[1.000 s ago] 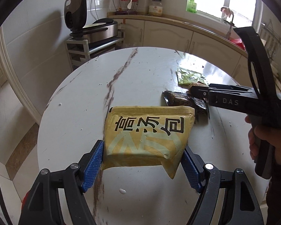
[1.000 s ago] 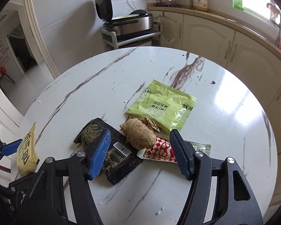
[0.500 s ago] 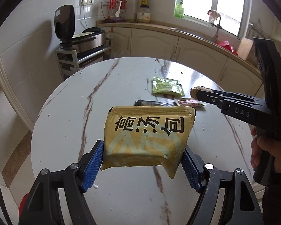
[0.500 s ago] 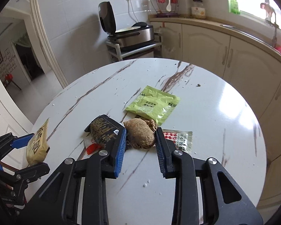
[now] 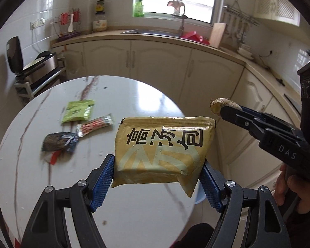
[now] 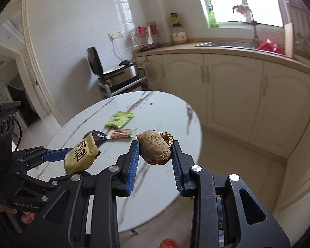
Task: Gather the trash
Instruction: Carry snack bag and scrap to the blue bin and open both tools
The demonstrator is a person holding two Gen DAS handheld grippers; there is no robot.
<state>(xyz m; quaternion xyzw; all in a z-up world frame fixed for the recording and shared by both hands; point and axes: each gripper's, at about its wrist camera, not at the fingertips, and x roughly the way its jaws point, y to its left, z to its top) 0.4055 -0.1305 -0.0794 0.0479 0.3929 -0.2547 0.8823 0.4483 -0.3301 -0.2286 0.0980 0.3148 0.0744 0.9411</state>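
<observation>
Kitchen scene: round white marble table [image 5: 134,95], cream cabinets [image 6: 233,95] and a sink under the window behind it. Left gripper [image 5: 158,177] was clamped on a yellow packet [image 5: 163,146] with black lettering, held in the air over the near table edge. Right gripper [image 6: 155,157] had just been closing and gripped a brown food lump [image 6: 156,149] between its blue pads, lifted clear of the table, just right of the yellow packet. On the tabletop lay a green packet [image 5: 78,110], a red-and-white sachet [image 5: 94,124] just beside it and a dark wrapper [image 5: 60,143] nearer, all well apart from both grippers.
</observation>
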